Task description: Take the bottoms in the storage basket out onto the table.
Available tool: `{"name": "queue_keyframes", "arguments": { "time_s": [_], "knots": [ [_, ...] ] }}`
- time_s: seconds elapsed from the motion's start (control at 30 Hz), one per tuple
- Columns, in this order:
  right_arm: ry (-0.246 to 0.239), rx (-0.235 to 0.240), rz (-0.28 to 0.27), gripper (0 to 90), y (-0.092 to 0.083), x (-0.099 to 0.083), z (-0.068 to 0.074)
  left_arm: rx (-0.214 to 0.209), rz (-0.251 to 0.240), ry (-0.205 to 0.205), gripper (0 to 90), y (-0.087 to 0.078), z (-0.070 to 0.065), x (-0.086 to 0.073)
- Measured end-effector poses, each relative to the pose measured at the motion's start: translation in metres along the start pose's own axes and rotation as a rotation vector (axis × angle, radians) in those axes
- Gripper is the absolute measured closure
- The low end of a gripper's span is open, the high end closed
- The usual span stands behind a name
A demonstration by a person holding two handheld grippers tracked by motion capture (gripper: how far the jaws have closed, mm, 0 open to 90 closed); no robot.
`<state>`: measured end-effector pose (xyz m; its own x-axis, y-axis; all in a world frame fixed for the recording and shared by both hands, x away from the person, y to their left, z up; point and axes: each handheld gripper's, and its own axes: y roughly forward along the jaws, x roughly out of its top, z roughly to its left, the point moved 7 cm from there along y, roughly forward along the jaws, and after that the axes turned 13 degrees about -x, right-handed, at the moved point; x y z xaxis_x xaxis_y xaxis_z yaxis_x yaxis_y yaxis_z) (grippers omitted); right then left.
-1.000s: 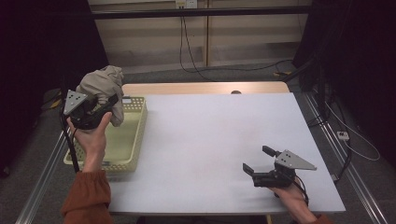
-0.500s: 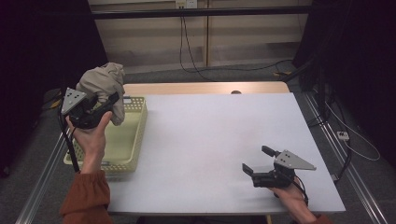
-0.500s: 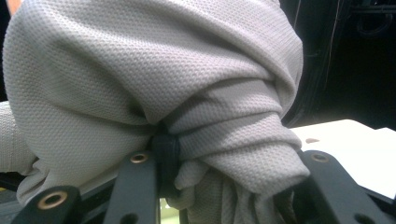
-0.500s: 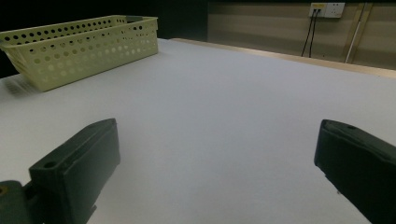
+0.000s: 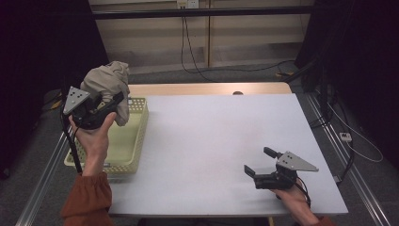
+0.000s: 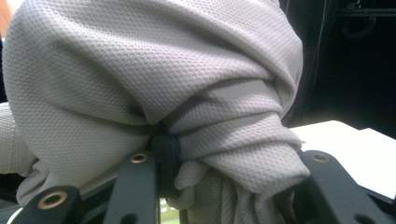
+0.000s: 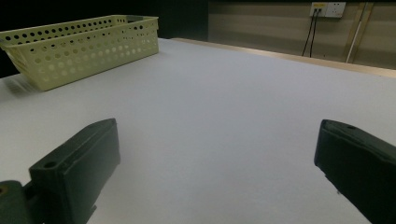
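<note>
A bundled grey cloth (image 5: 107, 84) hangs in the air above the pale yellow basket (image 5: 134, 143) at the table's left edge. My left gripper (image 5: 113, 100) is shut on the cloth, whose folds (image 6: 154, 79) bulge over both black jaws in the left gripper view. Near the front right corner of the table my right gripper (image 5: 260, 162) rests low and open. Nothing lies between its jaws, with bare tabletop (image 7: 224, 121) beyond them. The basket (image 7: 79, 46) sits far left in the right gripper view.
The white tabletop (image 5: 221, 136) runs from the basket to the right edge. A wooden strip (image 5: 207, 88) borders the far side. Cables (image 5: 197, 56) lie on the floor behind, and metal rails (image 5: 350, 165) flank the table.
The left hand has barely shifted, holding the cloth at about the same height above the basket. The right gripper has stayed in place.
</note>
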<state>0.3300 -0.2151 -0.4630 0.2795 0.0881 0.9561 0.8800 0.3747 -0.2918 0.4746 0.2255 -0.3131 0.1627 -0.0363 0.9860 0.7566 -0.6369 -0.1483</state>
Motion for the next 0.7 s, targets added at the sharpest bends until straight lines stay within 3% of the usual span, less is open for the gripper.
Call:
{"name": "queue_keyframes", "arguments": {
  "time_s": [0.7],
  "knots": [
    [0.002,0.001,0.002,0.2,0.000,0.000,0.000,-0.044,0.013,0.047,57.0,0.008,-0.025,0.008]
  ]
}}
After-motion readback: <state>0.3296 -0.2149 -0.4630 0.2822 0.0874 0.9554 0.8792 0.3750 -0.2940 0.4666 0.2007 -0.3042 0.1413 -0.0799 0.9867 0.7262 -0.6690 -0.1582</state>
